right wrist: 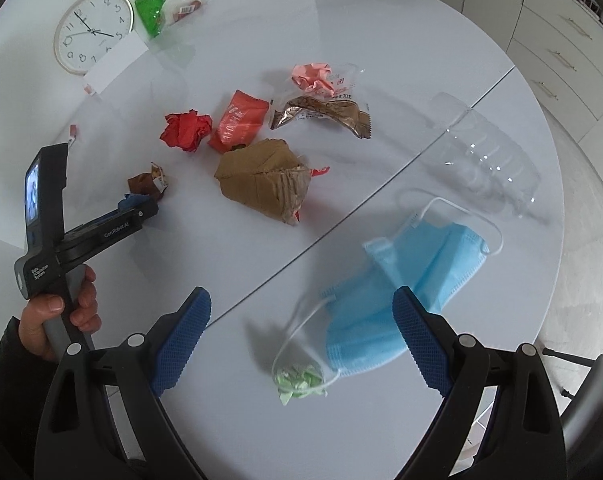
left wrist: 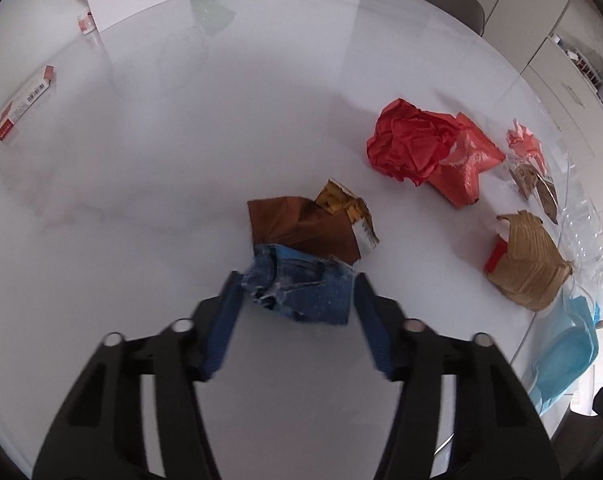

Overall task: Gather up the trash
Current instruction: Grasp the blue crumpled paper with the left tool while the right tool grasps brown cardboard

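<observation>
left gripper [left wrist: 295,280]: jaws flank a crumpled blue wrapper [left wrist: 301,294], contact unclear | brown wrapper [left wrist: 305,226] touches its far side on the white table [left wrist: 141,160] | right gripper [right wrist: 301,312]: jaws wide apart above blue face mask [right wrist: 401,280], green scrap [right wrist: 301,380] | beyond: tan paper bag [right wrist: 261,188]

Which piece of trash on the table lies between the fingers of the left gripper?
The crumpled blue wrapper lies between the left gripper fingers; the brown wrapper lies just beyond them.
</observation>
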A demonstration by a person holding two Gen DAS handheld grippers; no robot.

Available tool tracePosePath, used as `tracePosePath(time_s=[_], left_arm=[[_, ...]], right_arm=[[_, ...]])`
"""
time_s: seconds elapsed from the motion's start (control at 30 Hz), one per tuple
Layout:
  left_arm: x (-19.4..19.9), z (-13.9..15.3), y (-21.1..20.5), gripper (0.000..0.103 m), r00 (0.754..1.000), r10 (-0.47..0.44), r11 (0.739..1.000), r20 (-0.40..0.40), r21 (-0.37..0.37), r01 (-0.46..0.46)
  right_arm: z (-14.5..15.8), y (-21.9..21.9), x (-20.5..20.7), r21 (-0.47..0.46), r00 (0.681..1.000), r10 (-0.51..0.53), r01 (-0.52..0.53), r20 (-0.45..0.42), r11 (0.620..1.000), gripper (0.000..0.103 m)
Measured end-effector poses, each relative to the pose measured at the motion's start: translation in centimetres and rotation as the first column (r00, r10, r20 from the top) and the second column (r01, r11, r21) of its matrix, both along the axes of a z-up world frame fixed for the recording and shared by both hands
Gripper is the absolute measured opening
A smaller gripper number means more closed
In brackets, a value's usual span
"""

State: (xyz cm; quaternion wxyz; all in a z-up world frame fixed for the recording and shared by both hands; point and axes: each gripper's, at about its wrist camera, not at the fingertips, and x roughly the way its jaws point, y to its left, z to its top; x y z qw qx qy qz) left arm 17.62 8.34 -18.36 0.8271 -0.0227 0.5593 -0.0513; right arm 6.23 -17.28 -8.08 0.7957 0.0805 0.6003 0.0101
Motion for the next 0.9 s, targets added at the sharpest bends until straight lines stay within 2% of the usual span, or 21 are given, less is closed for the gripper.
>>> tracePosePath(time_s=[0.13,0.37,0.7,0.77,0.8,0.9], left_arm=[[0.5,0.1,0.2,0.044,1.000,0.012,0.999,0.003,-0.031,-0.012],[-0.8,1.4,1.5,0.043,1.000,0.026,0.998,0.012,-0.054,-0.025],[-5.3,4.5,3.4,0.043,1.000,0.006,0.998,0.019,-0.070,-0.004],[-6.1,4.9,3.5,0.043,1.000,0.001,0.998,0.020,-0.069,0.000],[-6.5,5.0,3.5,0.043,1.000,0.000,0.998,0.021,-0.068,0.001],[-7.1,5.4,3.7,0.043,1.000,-0.011,0.998,0.021,-0.069,0.012]], right_arm=[[-0.3,0.1,1.0,-0.013,1.000,0.005,-0.006,-0.007,1.000,0.092],[-1.1,1.0,3.8,0.012,0.999,0.031,-0.031,0.019,0.999,0.092],[-5.5,4.2,9.0,-0.107,0.985,0.170,-0.167,0.017,0.980,0.092],[-6.1,4.6,9.4,-0.116,0.981,0.195,-0.193,0.008,0.974,0.080],[-6.3,4.7,9.5,-0.099,0.978,0.208,-0.206,0.003,0.973,0.078],[-6.0,4.7,9.4,-0.057,0.977,0.211,-0.210,0.011,0.976,0.063]])
